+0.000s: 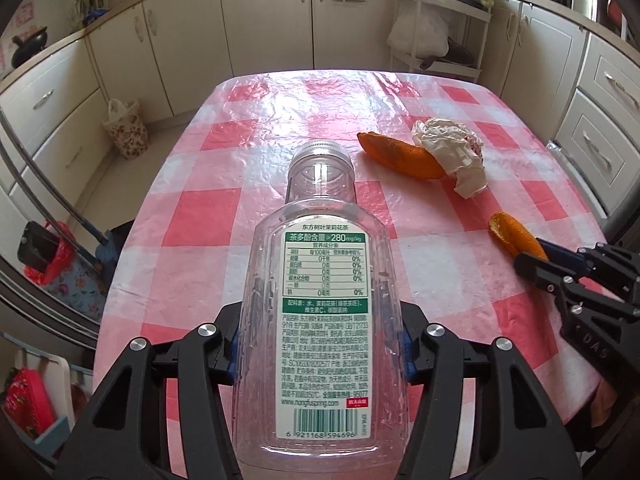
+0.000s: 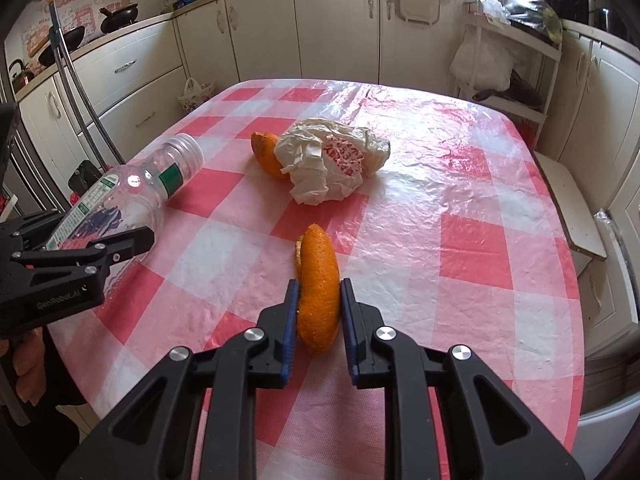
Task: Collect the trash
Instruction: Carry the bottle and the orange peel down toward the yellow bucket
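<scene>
My left gripper (image 1: 320, 344) is shut on an empty clear plastic bottle (image 1: 320, 280) with a green-and-white label, held cap-forward above the near left of the checked table (image 1: 248, 216); the bottle also shows in the right wrist view (image 2: 120, 196). My right gripper (image 2: 319, 304) is shut on an orange peel (image 2: 318, 280) just over the tablecloth; the peel also shows in the left wrist view (image 1: 516, 236). A second orange peel (image 1: 400, 154) lies mid-table, partly under a crumpled white paper wrapper (image 1: 456, 152); both also show in the right wrist view, peel (image 2: 266, 152) and wrapper (image 2: 332, 158).
The table (image 2: 460, 208) has a pink-and-white plastic cloth. Kitchen cabinets (image 1: 260, 20) ring the room. A white rack with bags (image 1: 436, 32) stands beyond the far edge. A floral bag (image 1: 126, 128) and a red-lined bin (image 1: 48, 256) are on the floor at left.
</scene>
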